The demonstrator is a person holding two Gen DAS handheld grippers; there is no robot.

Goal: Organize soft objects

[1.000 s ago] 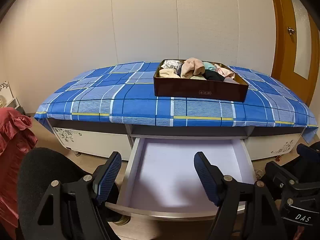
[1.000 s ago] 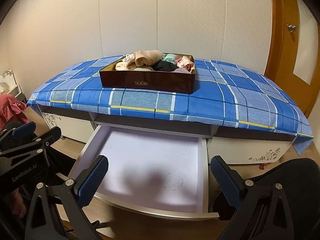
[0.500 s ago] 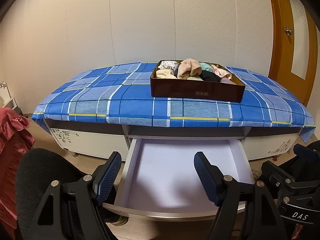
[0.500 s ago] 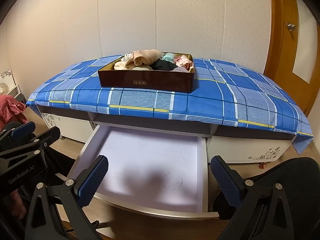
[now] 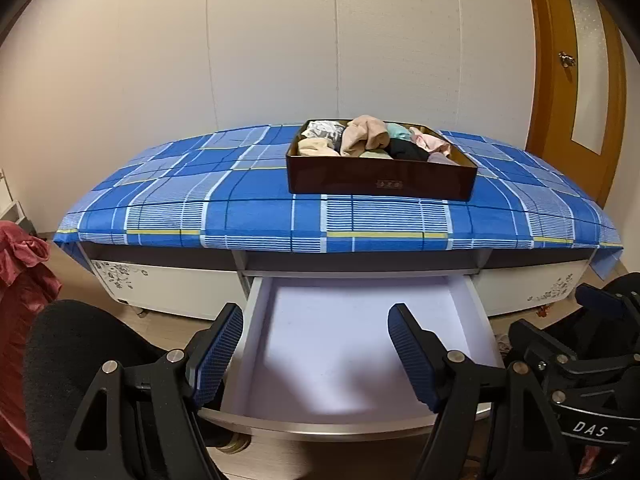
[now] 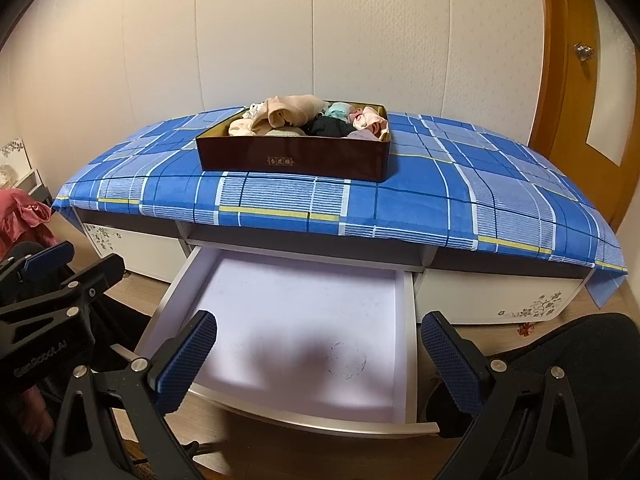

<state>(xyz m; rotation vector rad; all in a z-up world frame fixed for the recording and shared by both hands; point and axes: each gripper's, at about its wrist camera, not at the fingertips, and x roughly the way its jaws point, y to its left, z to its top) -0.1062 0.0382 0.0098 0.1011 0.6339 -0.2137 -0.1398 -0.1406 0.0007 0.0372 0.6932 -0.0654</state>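
A dark brown box (image 5: 380,179) (image 6: 292,160) full of soft clothes (image 5: 366,140) (image 6: 296,114), beige, black, mint and pink, sits on a low cabinet covered by a blue plaid cloth (image 5: 248,200) (image 6: 460,196). Below it a white drawer (image 5: 352,340) (image 6: 296,320) is pulled out and empty. My left gripper (image 5: 316,356) is open and empty, held in front of the drawer. My right gripper (image 6: 320,360) is open and empty, also in front of the drawer. The left gripper's body shows at the left edge of the right wrist view (image 6: 44,300).
A wooden door (image 5: 576,80) (image 6: 592,60) stands at the right. A red cloth (image 5: 20,264) (image 6: 20,216) hangs at the left. Black chair parts (image 5: 76,352) (image 6: 580,360) flank the grippers. A white panelled wall is behind the cabinet.
Both grippers have tilted or risen slightly, so the box and cabinet sit lower in both views. Both jaws stay open; nothing was grasped.
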